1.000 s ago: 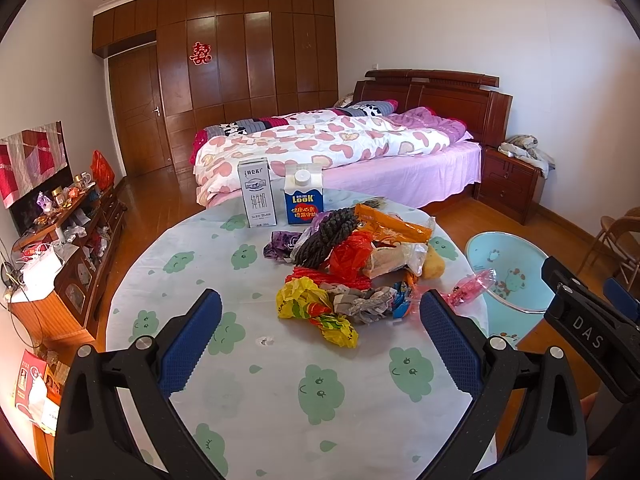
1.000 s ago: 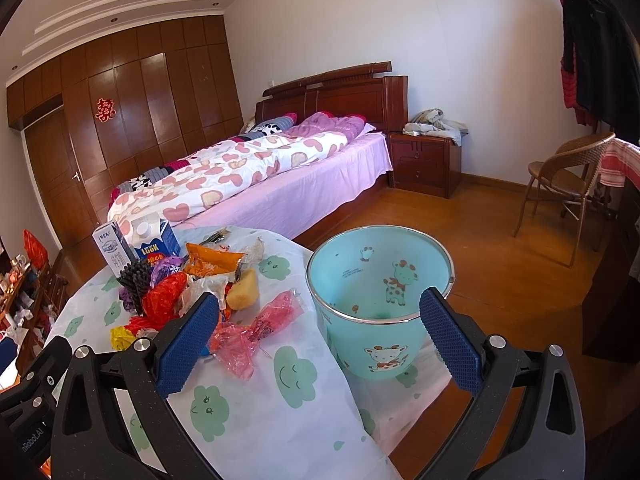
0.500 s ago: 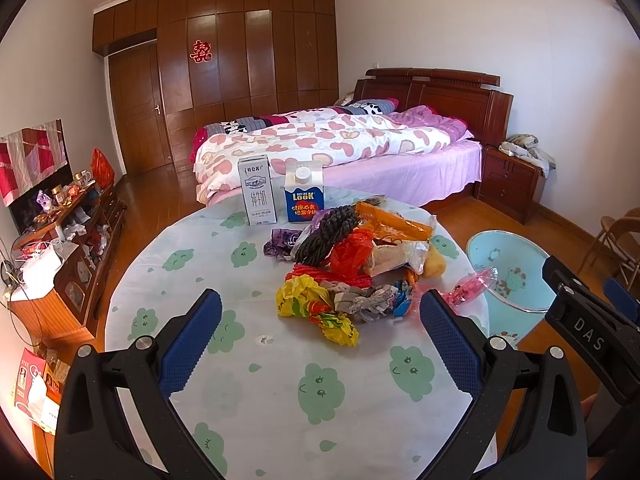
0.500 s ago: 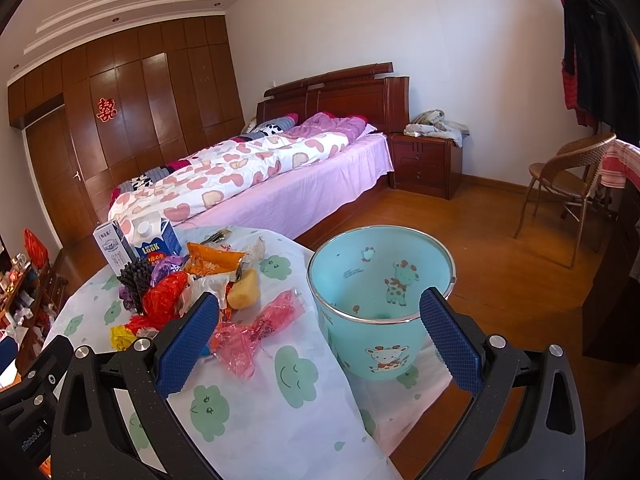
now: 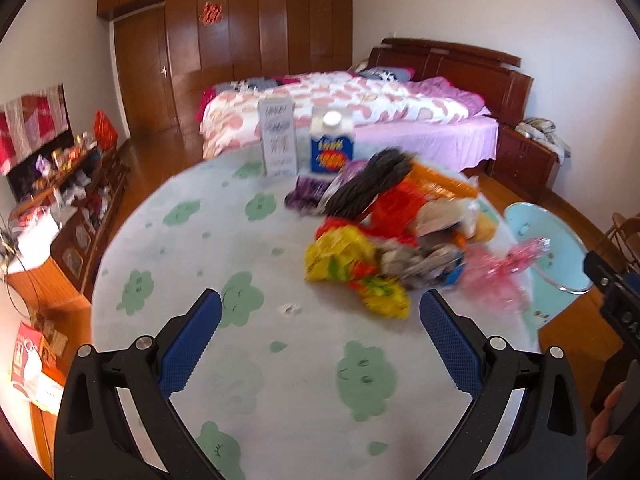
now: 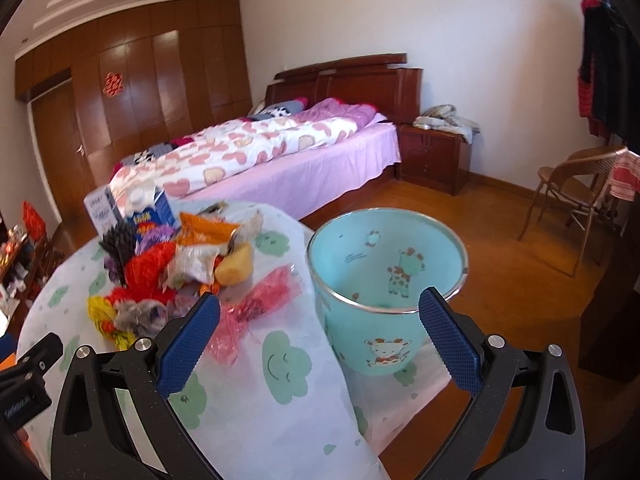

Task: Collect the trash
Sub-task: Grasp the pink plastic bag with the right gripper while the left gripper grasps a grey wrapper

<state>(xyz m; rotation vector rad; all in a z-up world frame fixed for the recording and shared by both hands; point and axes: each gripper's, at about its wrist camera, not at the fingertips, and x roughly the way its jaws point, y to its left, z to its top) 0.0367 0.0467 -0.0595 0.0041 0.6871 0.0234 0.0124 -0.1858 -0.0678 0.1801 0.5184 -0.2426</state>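
Both jaws stand wide apart, empty: left gripper (image 5: 319, 312) and right gripper (image 6: 319, 312) hover over the table (image 5: 248, 360). Trash (image 5: 384, 232) lies heaped there, beside the bin (image 6: 384, 276).

White walls (image 6: 480, 40) and a wooden floor (image 6: 500, 232) frame a bed (image 6: 280, 152) with a heart-print quilt and dark headboard. A brown wardrobe wall (image 5: 240, 40) stands behind; a nightstand (image 6: 434, 156), wicker chair (image 6: 576, 184) and, apparently, a cluttered low cabinet (image 5: 80, 200) line the sides.

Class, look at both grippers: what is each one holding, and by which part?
Nothing. The left gripper and right gripper are both open and empty.
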